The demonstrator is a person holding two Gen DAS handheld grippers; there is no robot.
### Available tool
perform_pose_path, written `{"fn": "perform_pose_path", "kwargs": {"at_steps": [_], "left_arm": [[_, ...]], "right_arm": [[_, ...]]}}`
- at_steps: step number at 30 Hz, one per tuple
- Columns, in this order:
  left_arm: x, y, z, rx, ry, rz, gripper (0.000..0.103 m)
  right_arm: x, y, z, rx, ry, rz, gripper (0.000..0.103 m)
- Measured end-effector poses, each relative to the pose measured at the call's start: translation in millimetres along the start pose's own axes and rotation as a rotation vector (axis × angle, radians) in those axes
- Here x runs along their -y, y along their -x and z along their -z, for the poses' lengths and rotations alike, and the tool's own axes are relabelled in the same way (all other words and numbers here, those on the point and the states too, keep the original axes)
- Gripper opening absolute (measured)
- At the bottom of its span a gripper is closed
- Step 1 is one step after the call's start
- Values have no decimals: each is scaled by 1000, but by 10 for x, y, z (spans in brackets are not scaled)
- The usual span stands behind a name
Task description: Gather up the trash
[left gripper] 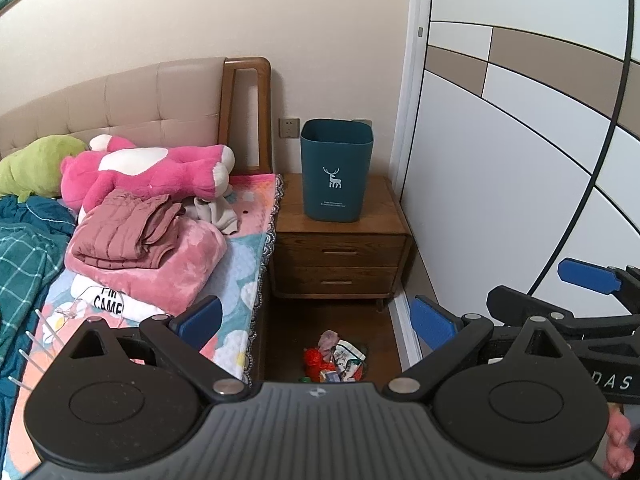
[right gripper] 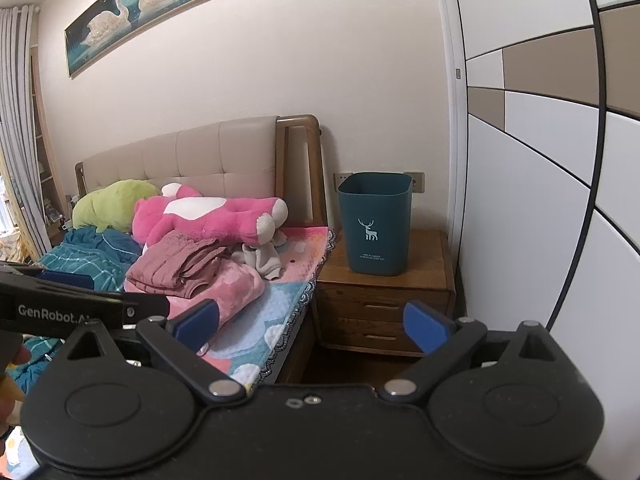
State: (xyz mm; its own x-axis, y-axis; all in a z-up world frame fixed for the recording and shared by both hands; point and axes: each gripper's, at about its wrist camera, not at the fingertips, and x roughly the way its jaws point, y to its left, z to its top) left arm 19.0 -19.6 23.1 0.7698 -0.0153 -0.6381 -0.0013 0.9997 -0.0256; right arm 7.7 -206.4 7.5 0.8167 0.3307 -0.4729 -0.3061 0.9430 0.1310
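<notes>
Both tongs wide open and empty, trash not yet picked up

Left tongs [left gripper: 316, 320] and right tongs [right gripper: 310, 326] hold nothing; the trash pile [left gripper: 334, 360] lies on the floor before the table [left gripper: 340, 226], whose bin [left gripper: 337, 170] could tip if bumped.

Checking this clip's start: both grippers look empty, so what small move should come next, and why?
Probably lower the open left gripper toward the trash pile on the floor by the nightstand. Nothing is held yet, and the teal bin stands above it.
</notes>
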Motion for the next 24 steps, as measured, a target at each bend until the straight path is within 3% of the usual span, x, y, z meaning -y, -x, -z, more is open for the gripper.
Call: {"fn": "perform_pose_path", "kwargs": {"at_steps": [10,18,24], "left_arm": [[-151,-568,-190,-41,1,46,101],[-498,-1612,-501,-123,-11,90,101],[-621,-2500,-670,-200,-96,154,101]], "right_arm": [[44,-444,-59,-36,-8,44,98],[232,-1316,-134,-113,-73,114,98],[322,-1956,-86,-182,-109,173,98]]}}
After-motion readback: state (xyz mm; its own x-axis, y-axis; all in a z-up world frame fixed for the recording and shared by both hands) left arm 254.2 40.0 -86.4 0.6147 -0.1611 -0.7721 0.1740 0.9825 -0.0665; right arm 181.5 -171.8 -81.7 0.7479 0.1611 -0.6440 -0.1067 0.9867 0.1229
